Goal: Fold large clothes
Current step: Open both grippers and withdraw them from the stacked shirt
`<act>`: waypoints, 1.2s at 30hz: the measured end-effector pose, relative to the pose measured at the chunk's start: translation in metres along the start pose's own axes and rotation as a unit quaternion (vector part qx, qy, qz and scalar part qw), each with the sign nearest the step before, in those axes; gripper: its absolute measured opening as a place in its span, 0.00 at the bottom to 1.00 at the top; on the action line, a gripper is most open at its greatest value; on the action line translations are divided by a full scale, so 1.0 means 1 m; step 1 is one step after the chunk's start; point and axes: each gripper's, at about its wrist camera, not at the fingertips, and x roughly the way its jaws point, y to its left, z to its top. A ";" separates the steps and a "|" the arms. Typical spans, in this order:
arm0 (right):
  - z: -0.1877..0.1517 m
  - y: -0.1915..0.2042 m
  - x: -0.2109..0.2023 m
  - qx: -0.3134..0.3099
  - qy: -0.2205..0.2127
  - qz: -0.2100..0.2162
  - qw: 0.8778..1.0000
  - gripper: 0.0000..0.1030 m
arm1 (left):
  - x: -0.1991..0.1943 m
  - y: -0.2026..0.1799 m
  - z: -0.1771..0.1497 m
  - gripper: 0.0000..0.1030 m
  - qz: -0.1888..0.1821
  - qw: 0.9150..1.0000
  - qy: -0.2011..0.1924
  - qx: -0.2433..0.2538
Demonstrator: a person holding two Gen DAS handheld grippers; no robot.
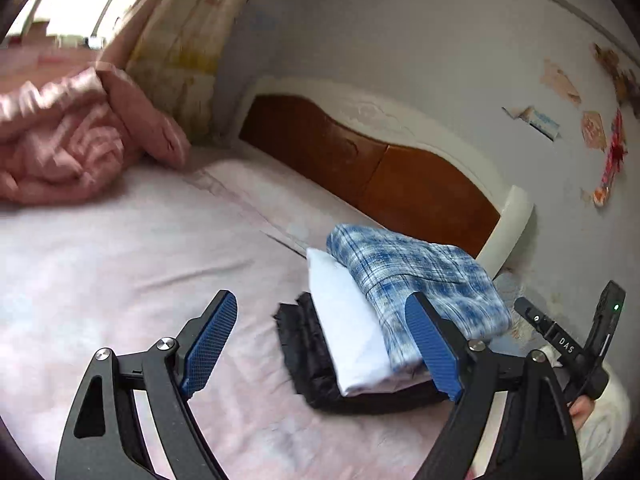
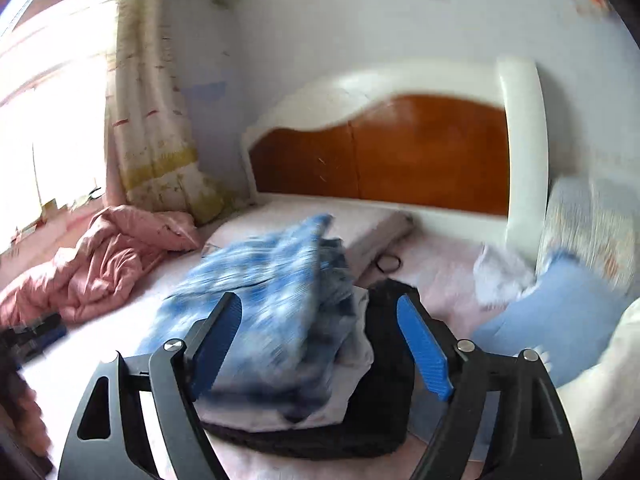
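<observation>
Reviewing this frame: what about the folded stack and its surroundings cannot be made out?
- Black garment, left wrist view: its shape and folds are hidden under the white garment and plaid shirt.
- Plaid shirt, right wrist view: pattern smeared by motion blur.
- Items at the right edge, right wrist view: blurred, unidentifiable.
- Small dark loop on the bed: too small.

Only one legible marking I find: the white letters "DAS" on my right gripper (image 1: 568,332), seen from my left wrist.

Pink quilt (image 1: 68,140) lies bunched at the bed's far side, patterned curtain (image 2: 152,128) hangs beside the bright window (image 2: 48,120), orange-and-white headboard (image 1: 380,176) meets the wall, blue pillow (image 2: 560,320) at right.
</observation>
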 end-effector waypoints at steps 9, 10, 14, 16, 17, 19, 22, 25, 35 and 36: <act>-0.012 0.100 -0.109 -0.042 -0.033 0.122 0.991 0.82 | -0.143 -0.020 0.007 0.94 0.080 0.987 -0.108 0.086; -0.011 0.115 -0.123 -0.047 -0.037 0.141 0.988 0.82 | -0.159 -0.024 0.008 0.96 0.087 0.983 -0.119 0.104; -0.012 0.148 -0.171 -0.046 -0.060 0.193 0.978 0.84 | -0.198 -0.032 0.008 1.00 0.078 0.980 -0.129 0.133; -0.018 0.159 -0.190 -0.031 -0.068 0.212 0.974 0.85 | -0.212 -0.030 0.003 1.00 0.088 0.978 -0.136 0.132; -0.022 0.164 -0.196 -0.030 -0.069 0.219 0.973 0.85 | -0.220 -0.027 -0.001 1.00 0.091 0.977 -0.141 0.129; -0.035 0.173 -0.205 -0.041 -0.073 0.211 0.974 0.85 | -0.226 -0.022 -0.011 1.00 0.085 0.979 -0.141 0.124; -0.065 0.177 -0.207 -0.045 -0.083 0.179 0.979 0.85 | -0.226 -0.019 -0.038 1.00 0.098 0.975 -0.131 0.148; -0.102 0.174 -0.185 -0.049 -0.061 0.178 0.981 0.85 | -0.221 -0.011 -0.075 1.00 0.127 0.969 -0.148 0.150; -0.191 0.170 -0.114 -0.088 -0.014 0.080 0.993 0.85 | -0.154 0.037 -0.164 1.00 0.215 0.950 -0.133 0.184; -0.194 0.170 -0.108 -0.088 -0.014 0.075 0.993 0.85 | -0.149 0.042 -0.170 1.00 0.217 0.950 -0.131 0.183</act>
